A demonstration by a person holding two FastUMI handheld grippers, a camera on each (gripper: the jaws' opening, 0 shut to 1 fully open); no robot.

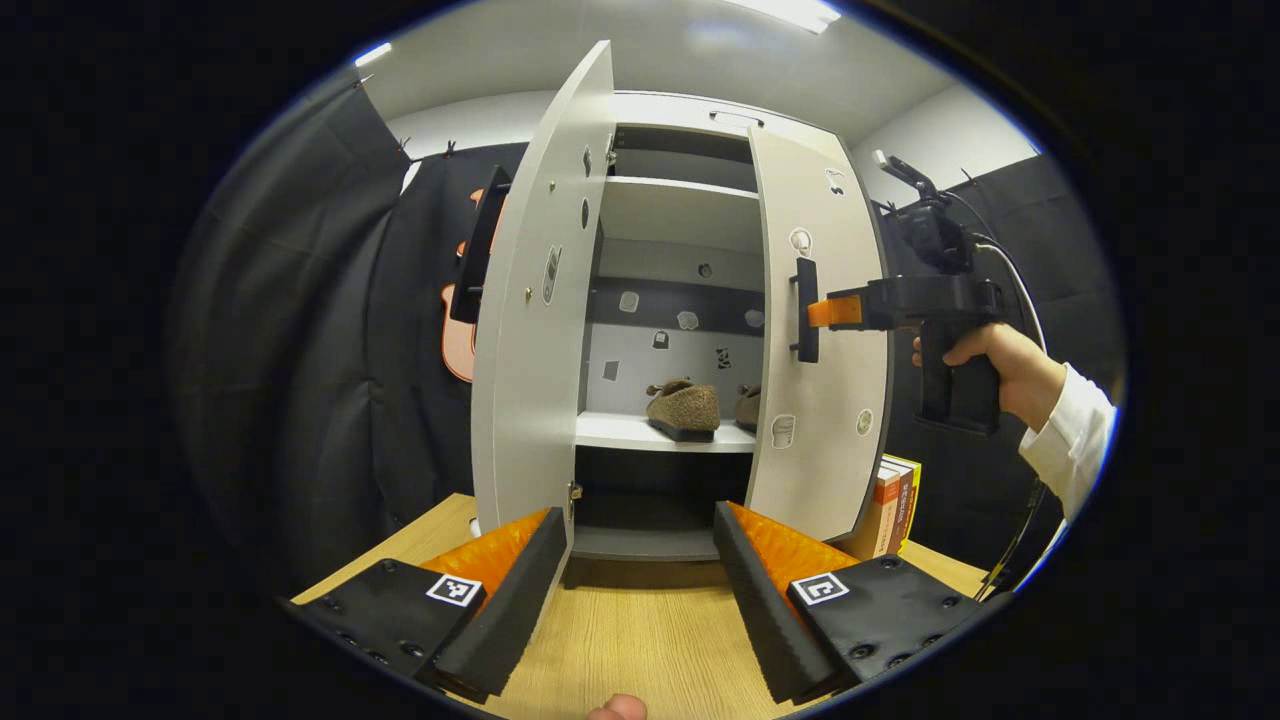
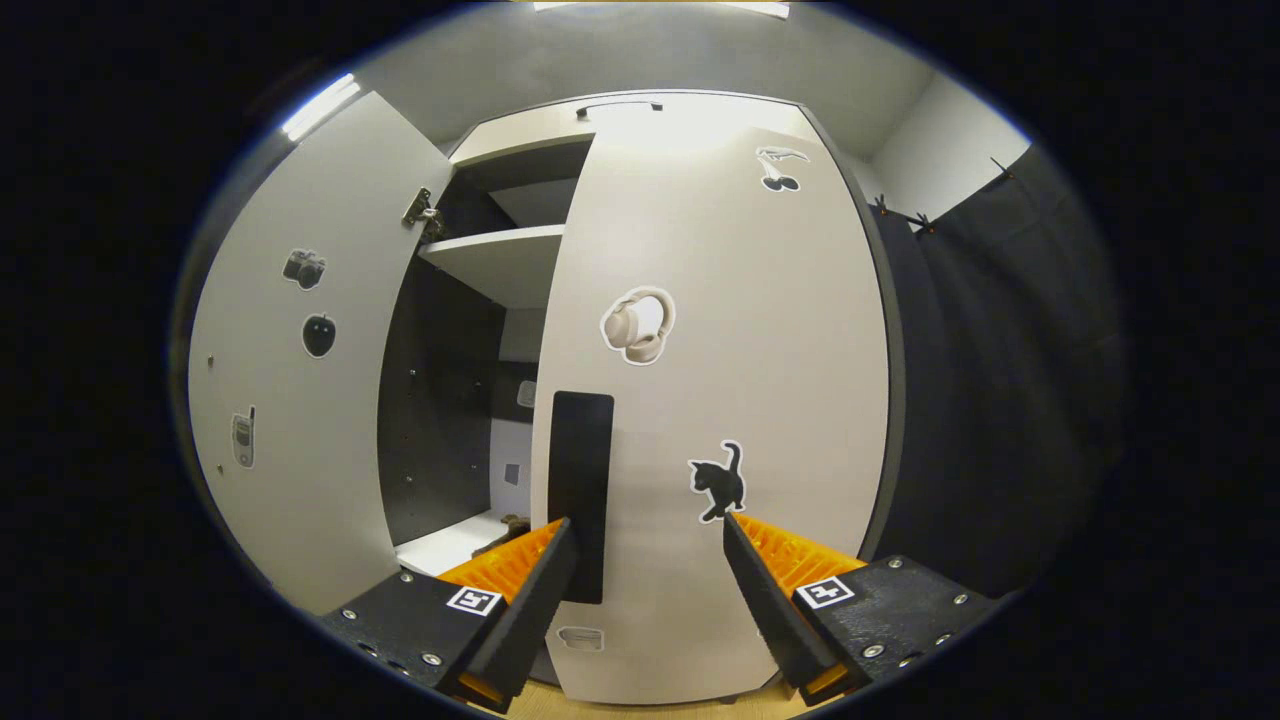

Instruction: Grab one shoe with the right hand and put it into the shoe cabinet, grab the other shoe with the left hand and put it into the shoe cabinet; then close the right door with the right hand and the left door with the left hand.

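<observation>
Fingers point(image 2: 745, 560) of the right gripper point(image 2: 650, 545) are wide open against the right door point(image 2: 720, 400). Left gripper point(image 1: 640, 560) is open too, holding nothing. Both shoes point(image 1: 685, 408) sit far ahead inside the cabinet point(image 1: 680, 215).

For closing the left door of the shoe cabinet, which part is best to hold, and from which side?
Probably the black vertical handle on the left door. The door stands wide open, so bring the left hand-held gripper around to its outer face on the left, jaws straddling the bar's narrow width.
</observation>
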